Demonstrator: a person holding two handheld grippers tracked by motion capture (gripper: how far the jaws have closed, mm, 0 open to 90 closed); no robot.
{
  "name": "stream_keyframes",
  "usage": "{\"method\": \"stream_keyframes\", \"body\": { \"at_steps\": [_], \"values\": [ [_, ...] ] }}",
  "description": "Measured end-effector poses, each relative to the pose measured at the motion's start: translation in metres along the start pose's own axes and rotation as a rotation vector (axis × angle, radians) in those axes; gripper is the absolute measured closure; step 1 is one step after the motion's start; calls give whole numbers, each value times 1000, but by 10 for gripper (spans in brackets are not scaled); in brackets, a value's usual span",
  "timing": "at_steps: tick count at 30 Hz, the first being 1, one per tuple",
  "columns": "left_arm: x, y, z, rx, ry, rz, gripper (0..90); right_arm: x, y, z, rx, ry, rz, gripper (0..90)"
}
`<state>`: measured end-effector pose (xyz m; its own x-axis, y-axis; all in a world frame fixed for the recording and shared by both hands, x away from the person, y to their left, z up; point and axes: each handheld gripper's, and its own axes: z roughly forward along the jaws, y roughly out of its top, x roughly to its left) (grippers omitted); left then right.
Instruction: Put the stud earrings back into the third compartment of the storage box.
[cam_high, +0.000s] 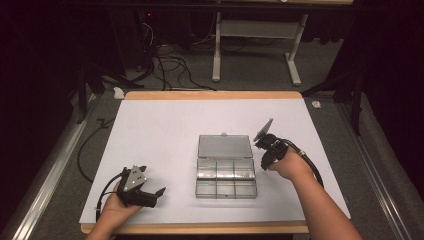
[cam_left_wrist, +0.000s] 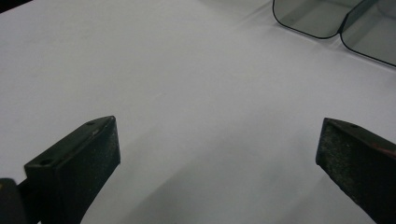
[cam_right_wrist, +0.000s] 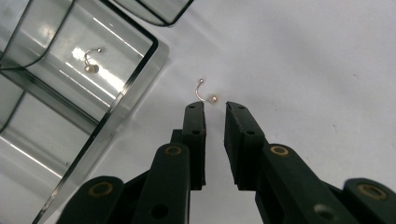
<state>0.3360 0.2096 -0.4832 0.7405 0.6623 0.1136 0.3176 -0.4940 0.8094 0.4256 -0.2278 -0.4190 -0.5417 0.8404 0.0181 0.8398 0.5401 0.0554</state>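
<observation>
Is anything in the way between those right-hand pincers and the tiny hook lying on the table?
Nothing visible. The small hook lies on the bare white table just past the tips of the right gripper, whose jaws stand slightly apart. The clear compartment box sits off to one side.

Lighting uneven; image sharpness moderate.
The white bench (cam_high: 165, 130) is reading bright while the surrounding room is falling into near-black. Glare streaks are showing on the clear compartment box (cam_right_wrist: 74, 88) in the right gripper view. The left hand-held gripper (cam_left_wrist: 217, 154) is casting soft shadows, its near jaws appearing blurred and grainy.
</observation>
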Motion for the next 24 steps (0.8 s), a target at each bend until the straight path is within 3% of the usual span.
{"method": "stream_keyframes", "body": {
  "at_steps": [7,12,14,15,16,22,24],
  "values": [
    [0,0,0,0,-5,2,4,2,8,8,6,3,8,756],
    [0,0,0,2,-8,5,4,2,12,17,29,-12,-21,757],
    [0,0,0,3,-9,7,4,5,12,20,37,-12,2,761],
    [0,0,0,4,-8,9,4,2,12,20,19,-9,-30,772],
    [0,0,0,4,-8,9,4,3,11,19,24,-8,6,791],
    [-1,0,1,6,-6,8,4,3,9,19,21,4,15,845],
    [-1,0,1,6,-5,9,4,1,8,18,16,13,-6,866]
  ]
}}
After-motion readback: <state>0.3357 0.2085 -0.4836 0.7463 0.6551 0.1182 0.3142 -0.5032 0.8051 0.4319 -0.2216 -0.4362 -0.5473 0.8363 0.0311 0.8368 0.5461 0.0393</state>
